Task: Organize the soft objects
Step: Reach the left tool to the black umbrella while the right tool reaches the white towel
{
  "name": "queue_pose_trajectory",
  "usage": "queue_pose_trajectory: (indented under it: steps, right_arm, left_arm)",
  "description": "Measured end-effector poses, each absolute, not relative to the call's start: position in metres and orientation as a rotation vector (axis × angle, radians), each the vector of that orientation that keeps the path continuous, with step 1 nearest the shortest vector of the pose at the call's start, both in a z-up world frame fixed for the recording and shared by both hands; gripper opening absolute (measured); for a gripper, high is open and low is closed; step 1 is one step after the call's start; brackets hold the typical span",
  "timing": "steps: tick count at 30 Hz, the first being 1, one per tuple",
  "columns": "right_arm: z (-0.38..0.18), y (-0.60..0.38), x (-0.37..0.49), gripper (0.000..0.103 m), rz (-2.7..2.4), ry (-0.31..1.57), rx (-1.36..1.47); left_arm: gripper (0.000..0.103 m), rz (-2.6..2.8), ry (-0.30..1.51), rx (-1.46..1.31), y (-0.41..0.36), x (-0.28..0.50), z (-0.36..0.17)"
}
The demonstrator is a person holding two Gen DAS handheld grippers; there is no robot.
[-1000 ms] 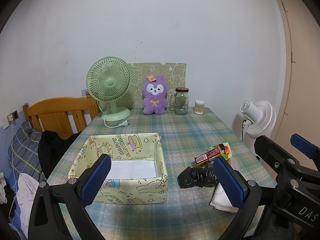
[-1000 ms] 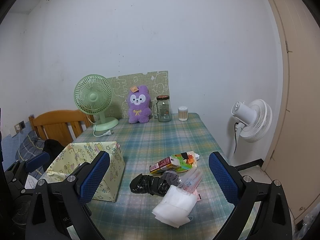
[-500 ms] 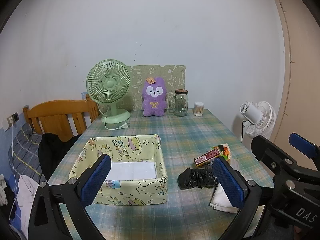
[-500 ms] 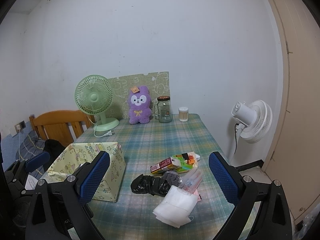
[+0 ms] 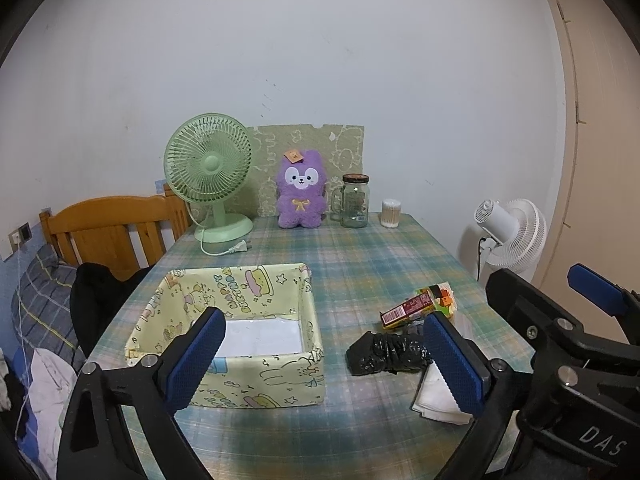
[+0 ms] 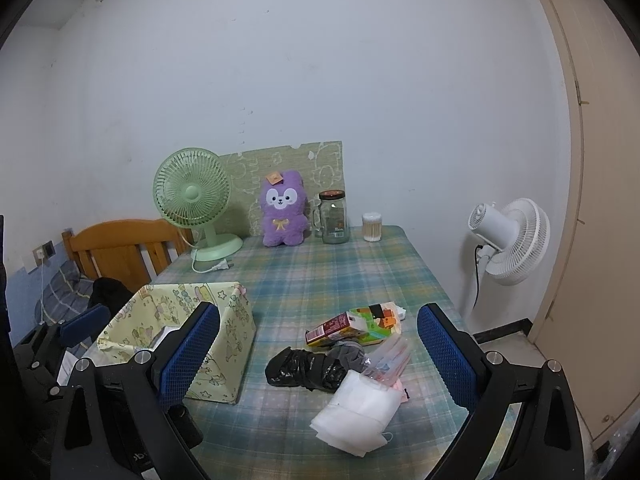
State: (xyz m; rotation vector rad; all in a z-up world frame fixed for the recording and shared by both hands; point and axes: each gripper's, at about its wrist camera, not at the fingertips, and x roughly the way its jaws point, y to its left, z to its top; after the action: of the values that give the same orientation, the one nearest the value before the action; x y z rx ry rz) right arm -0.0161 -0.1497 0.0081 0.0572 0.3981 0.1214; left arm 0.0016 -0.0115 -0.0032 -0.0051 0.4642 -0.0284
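A pale yellow cartoon-print box stands open on the plaid table, left of a small pile: a crumpled black plastic bag, a white folded cloth, a clear pink-tinted bag and a red-and-green snack packet. The box also shows in the right wrist view. A purple plush sits at the table's far edge. My left gripper is open and empty above the near edge, between box and pile. My right gripper is open and empty, over the pile.
A green desk fan, a glass jar and a cotton swab tub stand along the back wall. A wooden chair with dark clothes is at left. A white floor fan stands at right.
Both grippers have risen and drawn back slightly, so the table sits a little lower in view. Nothing on the table has moved.
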Motion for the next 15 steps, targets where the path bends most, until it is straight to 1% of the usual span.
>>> queue_pose_trajectory:
  steps: [10, 15]
  right_arm:
    - [-0.009, -0.157, -0.006, 0.099, 0.097, 0.440, 0.067]
    - [-0.021, -0.162, -0.001, 0.098, 0.072, 0.459, 0.058]
  left_arm:
    - [0.099, -0.015, 0.484, 0.012, -0.021, 0.007, -0.019]
    - [0.096, -0.053, 0.527, 0.006, -0.027, 0.014, -0.032]
